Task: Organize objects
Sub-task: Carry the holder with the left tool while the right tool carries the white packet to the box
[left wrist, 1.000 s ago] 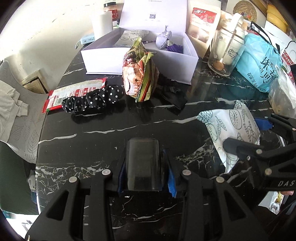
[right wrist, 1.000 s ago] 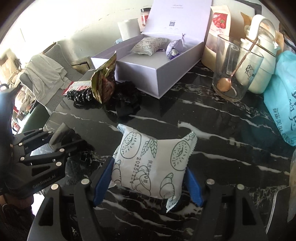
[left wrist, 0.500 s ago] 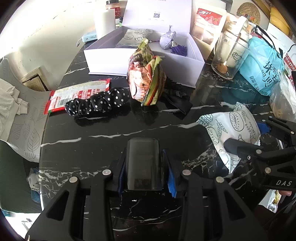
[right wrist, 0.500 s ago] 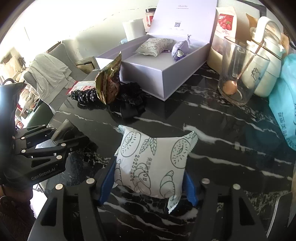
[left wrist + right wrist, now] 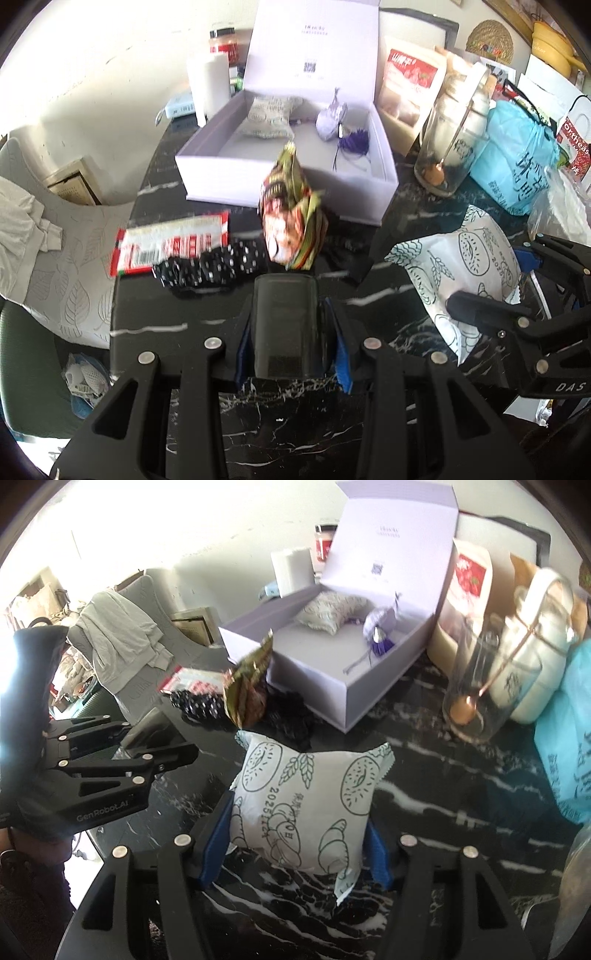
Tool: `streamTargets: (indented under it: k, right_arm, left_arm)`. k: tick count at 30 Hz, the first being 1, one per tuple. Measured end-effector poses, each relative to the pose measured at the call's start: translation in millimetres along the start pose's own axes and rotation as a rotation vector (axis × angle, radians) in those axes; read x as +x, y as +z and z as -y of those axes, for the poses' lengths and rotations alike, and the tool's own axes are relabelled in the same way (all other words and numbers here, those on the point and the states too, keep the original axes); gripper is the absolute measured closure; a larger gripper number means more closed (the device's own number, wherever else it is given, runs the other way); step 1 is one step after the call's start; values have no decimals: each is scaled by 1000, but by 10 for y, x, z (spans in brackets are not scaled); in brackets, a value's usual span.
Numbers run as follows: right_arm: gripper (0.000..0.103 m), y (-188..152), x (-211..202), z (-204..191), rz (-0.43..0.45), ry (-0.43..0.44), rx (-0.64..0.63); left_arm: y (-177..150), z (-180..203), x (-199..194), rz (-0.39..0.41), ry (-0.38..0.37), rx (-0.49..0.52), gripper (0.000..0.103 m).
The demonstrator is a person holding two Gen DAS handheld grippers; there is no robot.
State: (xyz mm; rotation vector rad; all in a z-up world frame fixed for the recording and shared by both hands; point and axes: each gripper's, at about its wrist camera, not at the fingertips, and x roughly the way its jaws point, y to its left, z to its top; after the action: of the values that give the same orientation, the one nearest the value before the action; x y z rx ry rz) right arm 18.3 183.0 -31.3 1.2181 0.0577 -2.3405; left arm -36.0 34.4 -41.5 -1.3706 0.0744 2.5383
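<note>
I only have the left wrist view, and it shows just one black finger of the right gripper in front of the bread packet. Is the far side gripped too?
Observer: Yes. In the right wrist view the right gripper has just been closing its fingers with the bread packet between them. Both blue pads now press its sides.
Operator: How does the packet sit between them?
Observer: Roughly upright, with its printed face and date stamp towards the camera. One lower seam corner droops below the pads.
</note>
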Motion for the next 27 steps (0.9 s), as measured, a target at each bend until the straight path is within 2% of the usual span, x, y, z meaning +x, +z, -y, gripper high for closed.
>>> streamTargets:
  k: [14,27]
  right_arm:
    - [40,373,-311,21,94,8,-35]
    - [40,718,-364,139,131,-16,-55]
  left_arm:
    - [429,99,-248,62,-15,48,69]
    - [887,153,-214,88,-16,109,69]
